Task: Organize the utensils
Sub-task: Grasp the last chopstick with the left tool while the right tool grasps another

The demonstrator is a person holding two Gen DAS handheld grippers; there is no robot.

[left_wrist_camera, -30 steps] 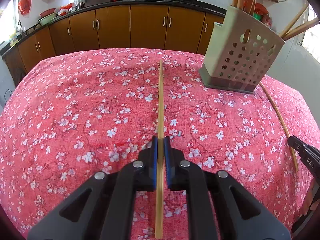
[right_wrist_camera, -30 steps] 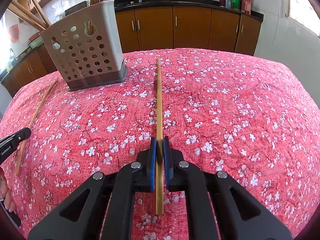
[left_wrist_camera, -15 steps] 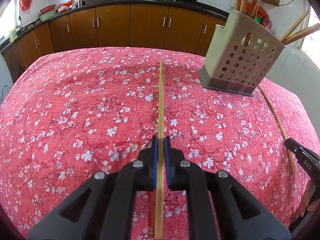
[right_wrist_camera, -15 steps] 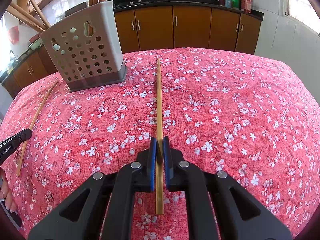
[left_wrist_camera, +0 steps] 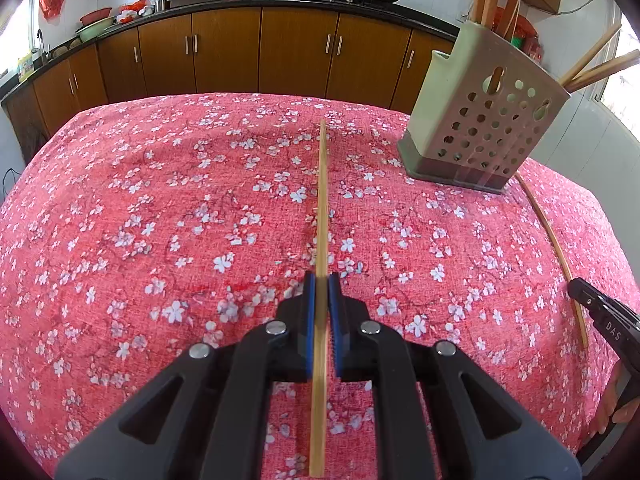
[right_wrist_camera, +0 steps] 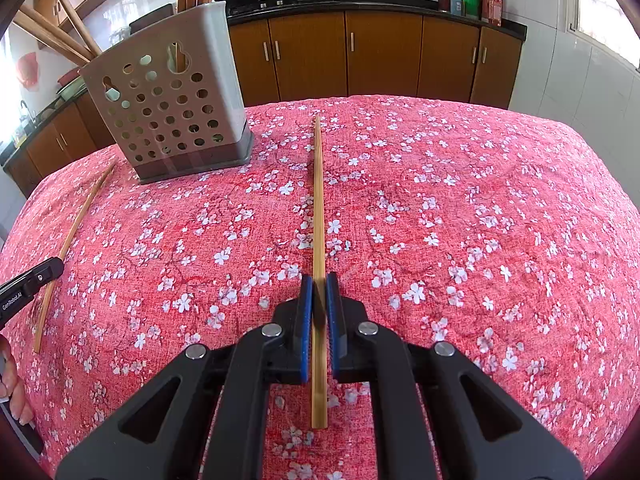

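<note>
My left gripper is shut on a bamboo chopstick that points straight ahead above the red floral tablecloth. My right gripper is shut on a second bamboo chopstick, also pointing forward. A beige perforated utensil holder with several wooden utensils stands at the right of the left wrist view and at the left of the right wrist view.
The table is covered by a red cloth with white blossoms. Brown kitchen cabinets and a counter with woks stand behind it. The other gripper's tip shows at each view's edge.
The left view has risen slightly, showing more of the cabinets and holder. The right gripper has barely moved. Both stay shut on their chopsticks.
</note>
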